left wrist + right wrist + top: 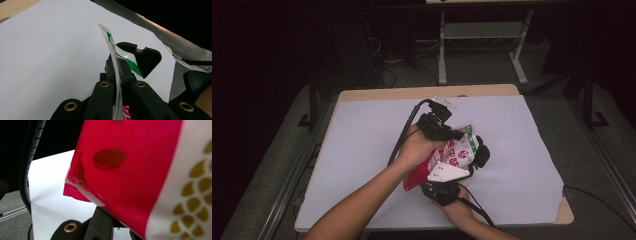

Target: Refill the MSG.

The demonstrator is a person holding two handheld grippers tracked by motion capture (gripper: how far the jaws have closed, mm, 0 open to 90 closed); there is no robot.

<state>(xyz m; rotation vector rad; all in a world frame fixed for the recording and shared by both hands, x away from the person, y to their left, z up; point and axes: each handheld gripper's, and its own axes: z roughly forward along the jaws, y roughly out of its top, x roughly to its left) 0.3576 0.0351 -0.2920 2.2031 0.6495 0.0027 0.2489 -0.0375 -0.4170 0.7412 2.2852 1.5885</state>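
While both grippers' fingers clamp the snack bag [455,152] above the worktop [362,150]; pulling toward 12 and 6 o'clock risks abrupt tearing, spilling contents.

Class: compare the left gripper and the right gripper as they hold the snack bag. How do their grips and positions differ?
1. The left gripper pinches the snack bag at its thin white-and-green edge; the right gripper is at the red end.
2. In the high view the left gripper sits farther up the table, the right gripper nearer the person.
Shared: both are shut on the bag, which is lifted above the white sheet.
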